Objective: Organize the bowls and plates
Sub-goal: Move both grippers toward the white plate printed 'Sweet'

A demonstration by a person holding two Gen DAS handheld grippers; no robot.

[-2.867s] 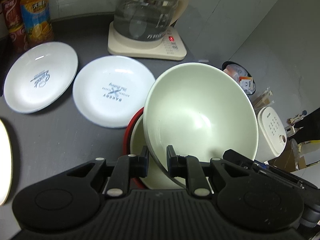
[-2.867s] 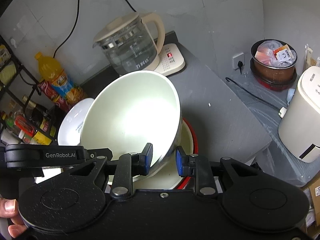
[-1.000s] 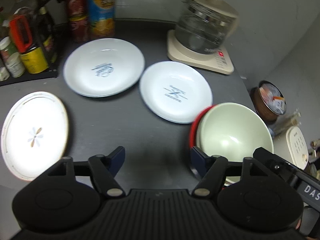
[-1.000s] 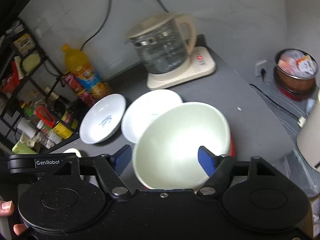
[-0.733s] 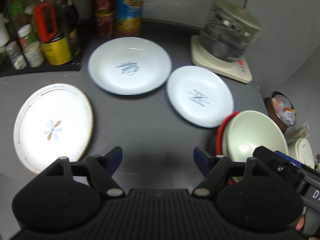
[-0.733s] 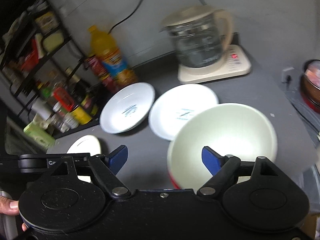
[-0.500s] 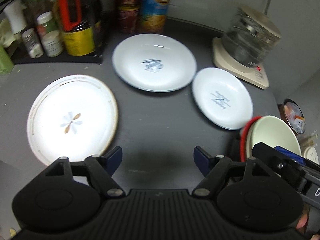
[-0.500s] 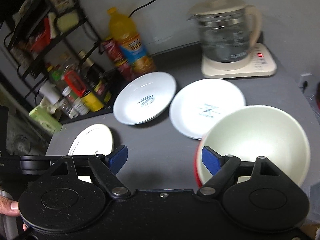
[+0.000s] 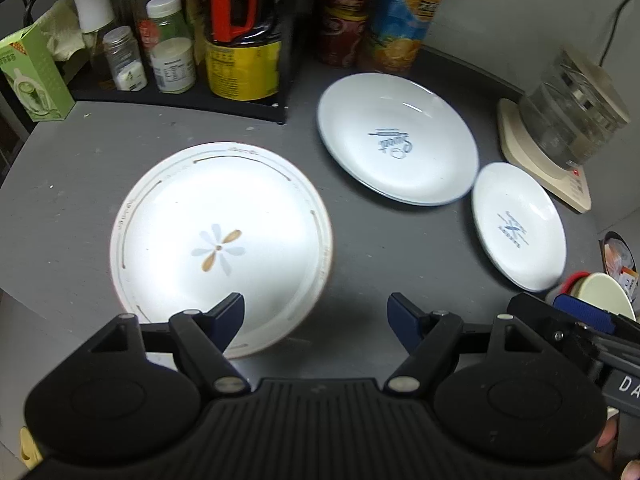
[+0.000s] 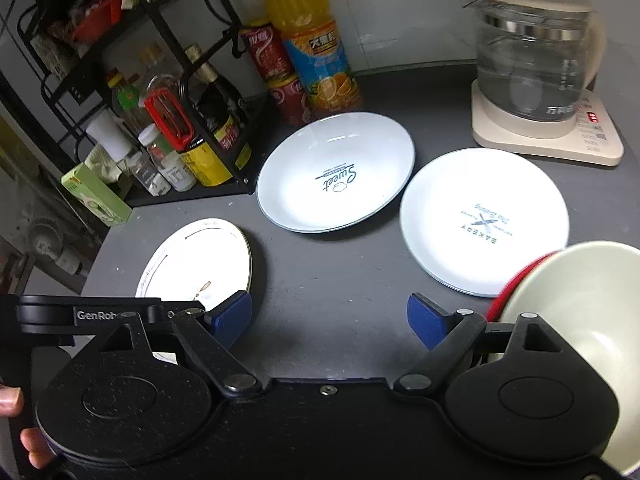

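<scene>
Three plates lie on the grey counter (image 9: 360, 264). A flower-patterned plate (image 9: 220, 244) (image 10: 200, 264) lies at the front left. A large "Sweet" plate (image 9: 396, 148) (image 10: 336, 172) lies behind it. A small "Bakery" plate (image 9: 518, 226) (image 10: 484, 220) lies to the right. A pale green bowl (image 10: 576, 320) (image 9: 604, 294) sits nested in a red-rimmed bowl (image 10: 520, 276) at the right edge. My left gripper (image 9: 316, 312) is open and empty, its left finger over the flower plate's near rim. My right gripper (image 10: 330, 312) is open and empty above bare counter between the flower plate and the bowls.
A glass kettle on a cream base (image 10: 532, 76) (image 9: 564, 132) stands at the back right. An orange juice bottle (image 10: 312, 48) and red cans (image 10: 276, 72) stand at the back. A black rack of jars and bottles (image 9: 200, 52) (image 10: 172, 120) fills the back left. A green box (image 9: 32, 76) is beside it.
Both grippers let go of the green bowl, which now sits in the red-rimmed bowl. Both opened wide and swung left, bringing the flower plate and the rack into view.
</scene>
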